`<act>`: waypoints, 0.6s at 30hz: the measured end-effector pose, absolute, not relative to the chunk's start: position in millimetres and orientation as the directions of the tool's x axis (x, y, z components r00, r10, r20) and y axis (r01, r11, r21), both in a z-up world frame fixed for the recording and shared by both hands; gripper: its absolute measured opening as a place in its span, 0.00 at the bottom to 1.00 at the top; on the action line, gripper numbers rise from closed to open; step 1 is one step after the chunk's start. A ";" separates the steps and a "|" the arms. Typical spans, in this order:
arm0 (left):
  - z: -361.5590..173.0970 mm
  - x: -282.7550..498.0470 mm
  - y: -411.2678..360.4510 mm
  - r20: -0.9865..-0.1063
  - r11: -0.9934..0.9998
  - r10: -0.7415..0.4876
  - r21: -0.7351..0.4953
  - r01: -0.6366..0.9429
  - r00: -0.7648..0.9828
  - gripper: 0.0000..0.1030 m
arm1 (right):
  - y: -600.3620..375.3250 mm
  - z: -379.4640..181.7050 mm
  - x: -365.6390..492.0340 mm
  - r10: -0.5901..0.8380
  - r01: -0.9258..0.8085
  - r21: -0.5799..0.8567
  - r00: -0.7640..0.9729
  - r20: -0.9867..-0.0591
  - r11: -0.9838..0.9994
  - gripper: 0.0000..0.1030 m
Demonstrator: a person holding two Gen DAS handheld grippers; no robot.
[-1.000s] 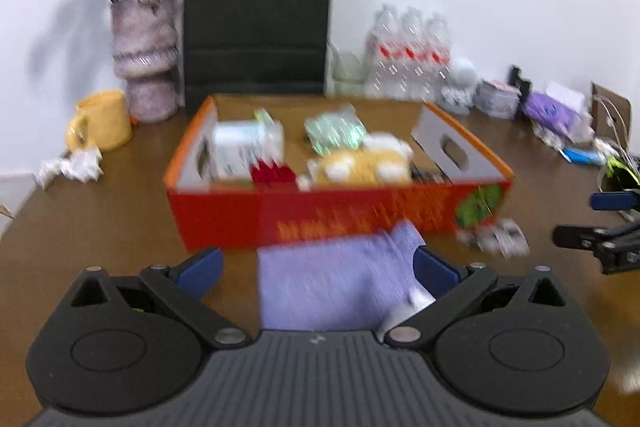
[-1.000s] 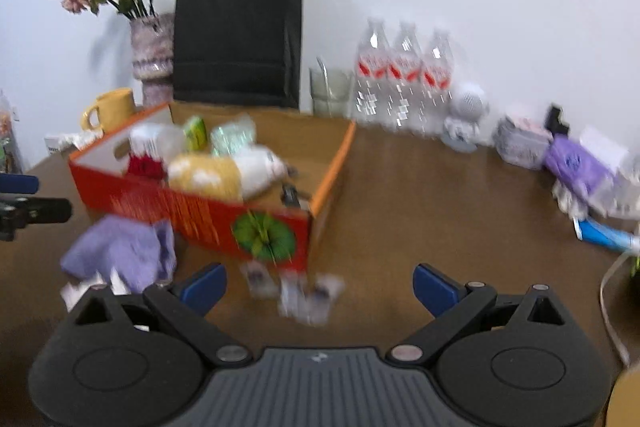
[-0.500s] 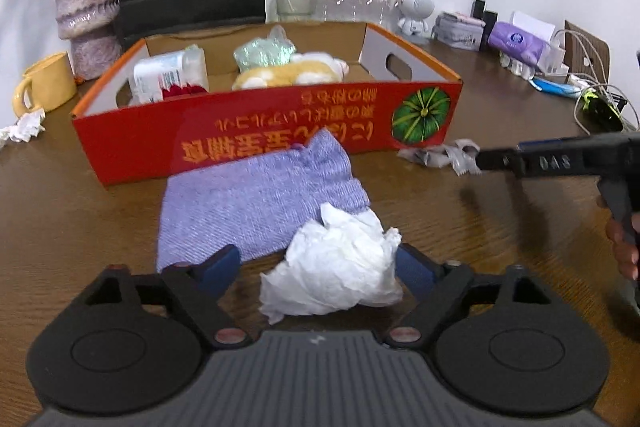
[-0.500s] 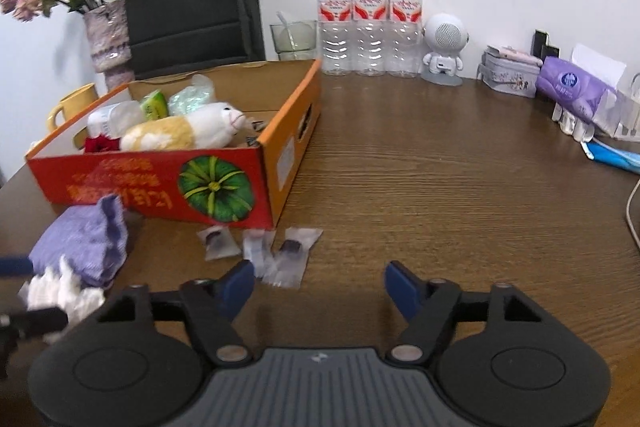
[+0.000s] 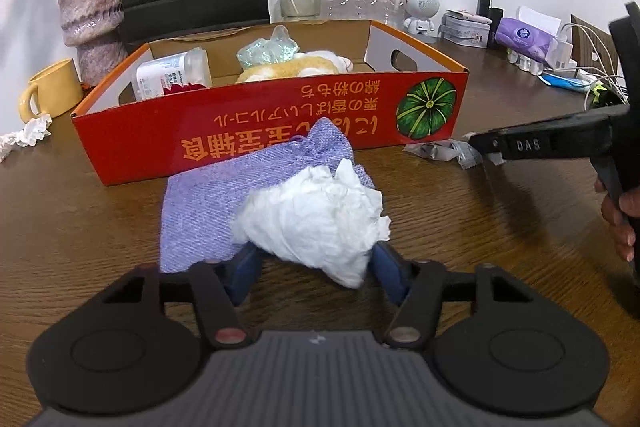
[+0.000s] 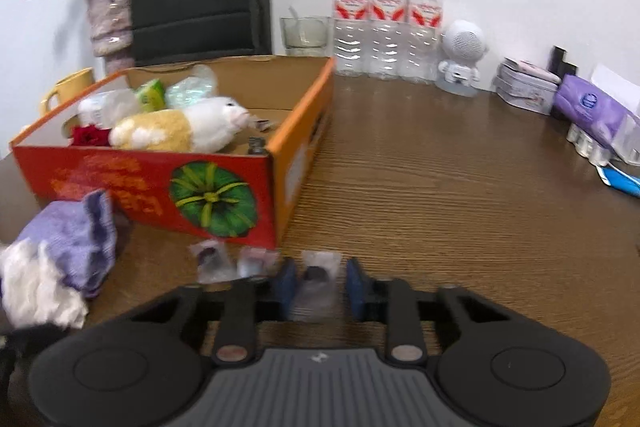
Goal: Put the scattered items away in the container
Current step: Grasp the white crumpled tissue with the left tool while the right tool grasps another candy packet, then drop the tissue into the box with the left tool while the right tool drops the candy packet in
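Only the right wrist view shows the right gripper (image 6: 320, 283) closing around a sachet (image 6: 318, 273); left gripper (image 5: 316, 267), wide earlier, now squeezing crumpled tissue (image 5: 316, 223).

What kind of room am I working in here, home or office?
Probably a home or small office, hard to say which: a wooden table against a white wall, holding a vase of dried flowers, bottled water and a tissue pack.

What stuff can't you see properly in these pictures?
- Left gripper pads: the crumpled tissue covers them in the left wrist view, so whether they press on it is unclear.
- Small clear packet between the right gripper jaws: blurred, contents unreadable.
- Purple cloth: its near part lies under the tissue.
- Red box floor: hidden behind its front wall.
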State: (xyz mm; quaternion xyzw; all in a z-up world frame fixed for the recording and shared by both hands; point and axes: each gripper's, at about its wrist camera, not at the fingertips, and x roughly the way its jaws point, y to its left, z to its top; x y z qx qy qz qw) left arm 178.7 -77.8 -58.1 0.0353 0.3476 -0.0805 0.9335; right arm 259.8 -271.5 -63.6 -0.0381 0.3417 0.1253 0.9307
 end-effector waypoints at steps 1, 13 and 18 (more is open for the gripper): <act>-57.7 178.4 -77.6 -0.652 0.984 -0.128 0.010 0.177 0.747 0.49 | -270.2 -63.5 257.8 0.208 -0.265 0.009 0.736 -0.645 0.964 0.18; -55.4 167.3 -71.5 -0.634 0.984 -0.143 -0.010 0.177 0.760 0.18 | -283.5 -61.5 226.3 0.195 -0.224 0.033 0.757 -0.624 0.974 0.17; -50.9 156.5 -65.1 -0.621 0.985 -0.153 -0.032 0.170 0.769 0.18 | -289.5 -59.1 210.8 0.191 -0.202 0.052 0.770 -0.608 0.978 0.17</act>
